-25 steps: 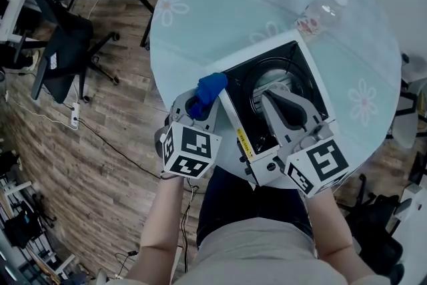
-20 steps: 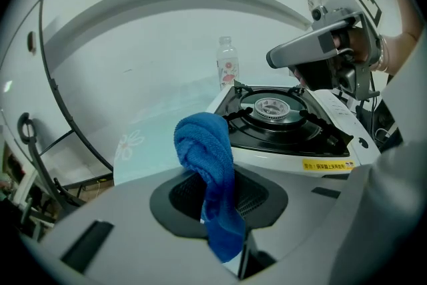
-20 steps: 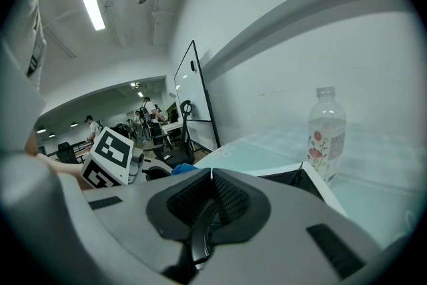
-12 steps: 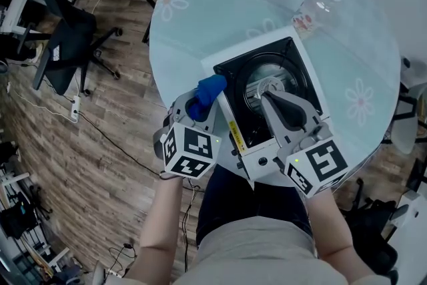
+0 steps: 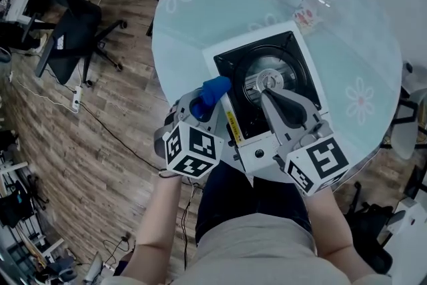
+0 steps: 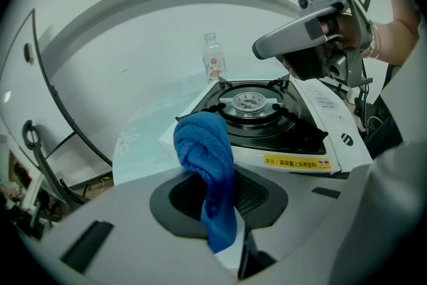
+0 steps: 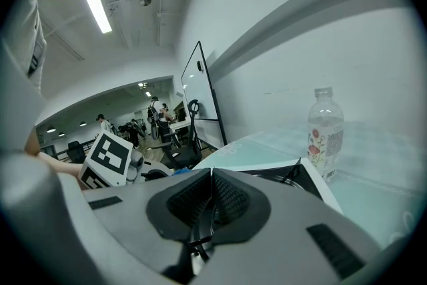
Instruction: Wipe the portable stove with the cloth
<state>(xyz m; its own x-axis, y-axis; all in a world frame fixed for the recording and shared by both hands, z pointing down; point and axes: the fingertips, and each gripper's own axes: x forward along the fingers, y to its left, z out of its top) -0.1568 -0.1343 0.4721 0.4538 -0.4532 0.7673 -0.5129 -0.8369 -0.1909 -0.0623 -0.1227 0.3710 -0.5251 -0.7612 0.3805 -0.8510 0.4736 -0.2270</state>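
Partly hidden, a blue terry cloth (image 6: 205, 160) is pinched by the left gripper (image 5: 201, 105) at the white-cased portable stove's (image 5: 235, 125) nine o'clock; the right gripper (image 5: 268, 97) is closed empty.

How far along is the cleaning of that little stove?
Done: the blue cloth is clamped by the fingers of the left gripper. In hand: it is held at the left edge of the portable stove; contact cannot be told. The right gripper, shut and empty, hovers over the stove. Left: seemingly the whole wipe; the cloth is not on the black top.
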